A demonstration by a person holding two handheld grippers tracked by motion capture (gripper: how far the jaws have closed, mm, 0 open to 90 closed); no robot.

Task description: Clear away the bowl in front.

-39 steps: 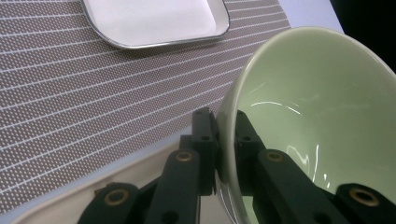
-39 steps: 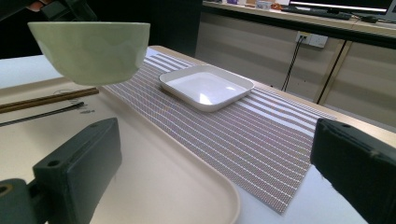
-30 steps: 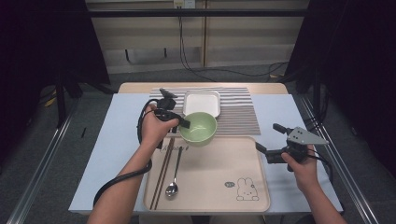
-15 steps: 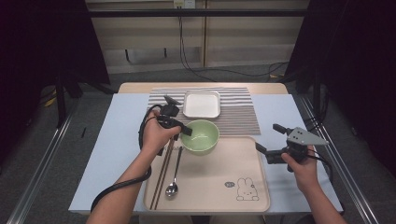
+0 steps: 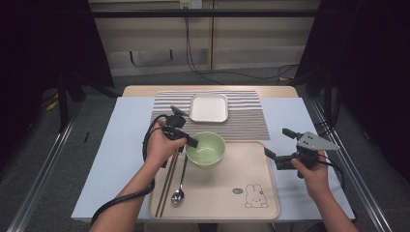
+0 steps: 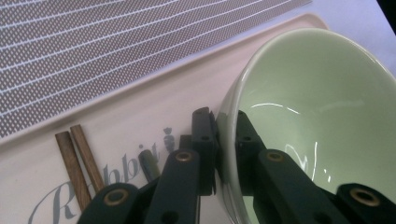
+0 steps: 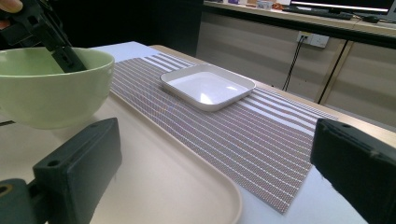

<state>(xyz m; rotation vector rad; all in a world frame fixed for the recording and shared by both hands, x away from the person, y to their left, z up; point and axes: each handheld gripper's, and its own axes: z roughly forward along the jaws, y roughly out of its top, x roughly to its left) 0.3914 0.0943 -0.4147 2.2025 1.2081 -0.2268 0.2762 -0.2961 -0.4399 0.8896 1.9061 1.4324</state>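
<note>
The left gripper (image 6: pixel 226 140) pinches the green bowl (image 5: pixel 206 149) by its thin rim, a rigid, glossy, probably slippery and breakable hold.

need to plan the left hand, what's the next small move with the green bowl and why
Probably lower the green bowl onto the tray and only then open. The left gripper is clamped on its rim, one jaw inside and one outside, and the right gripper view shows its base tilted off the tray.

Overhead view faces forward; both close tool views share the bowl (image 5: pixel 205 149).
</note>
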